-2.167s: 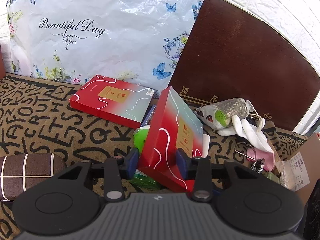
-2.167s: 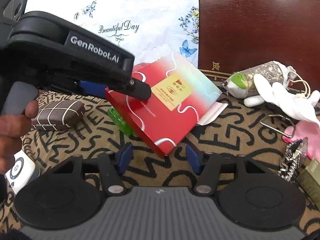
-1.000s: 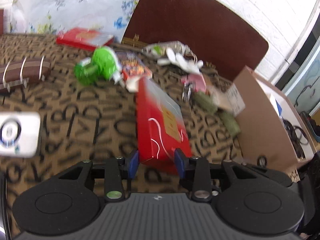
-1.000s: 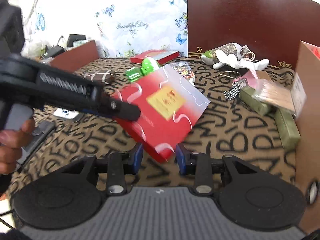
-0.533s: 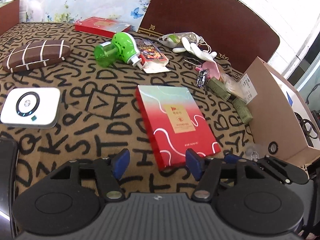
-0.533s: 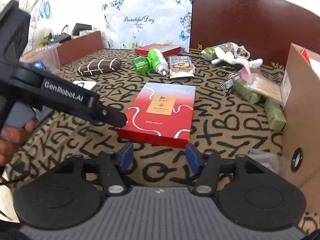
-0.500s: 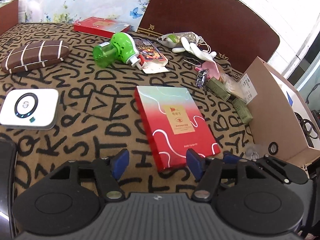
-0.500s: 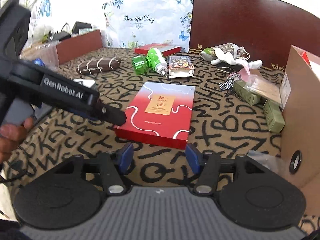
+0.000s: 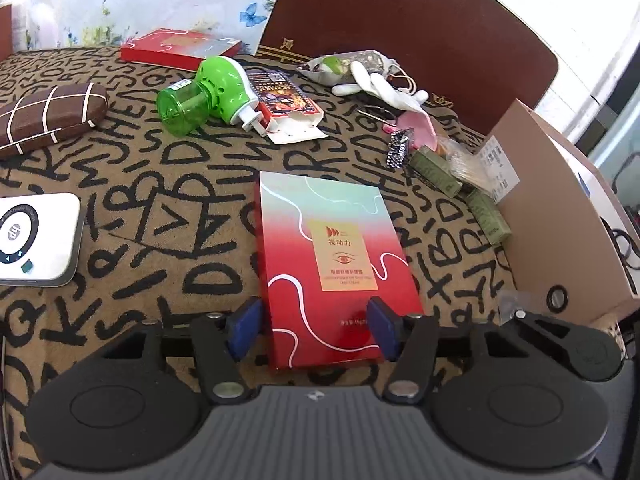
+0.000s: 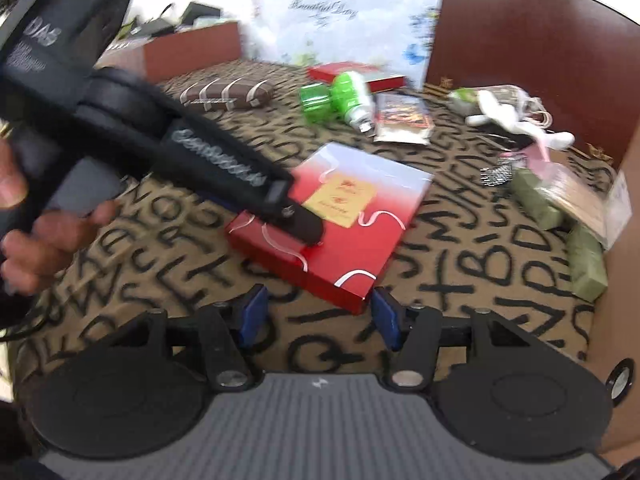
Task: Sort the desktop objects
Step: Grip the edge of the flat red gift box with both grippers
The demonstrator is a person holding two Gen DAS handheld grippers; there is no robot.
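The left gripper (image 9: 316,328) has its jaws about half apart. They have just eased a little closer, and the near end of the red box (image 9: 332,256) lies between the blue pads (image 9: 244,326). In the left wrist view the pads stand just off the box's long sides, so nothing is clamped. The right gripper (image 10: 318,314) also holds its jaws about half apart. Only the near corner of the red box (image 10: 340,220) reaches toward the gap between them, and the pads do not touch it.

The red box lies flat on the table (image 9: 160,208), which is covered by a brown cloth printed with black letters. Its label faces up. Its long axis runs away from the left gripper, red end near and pale green end far. Seen from the right wrist, it sits cornerwise.

Left of the box the cloth is bare as far as the white device (image 9: 36,240) and the brown striped case (image 9: 48,116). Beyond it lie the green plug-in vaporizer (image 9: 208,94), a card packet (image 9: 286,102) and a second red box (image 9: 180,50). To the right, green packets (image 9: 488,216) crowd against a cardboard box wall (image 9: 560,216). The right wrist view is blurred.
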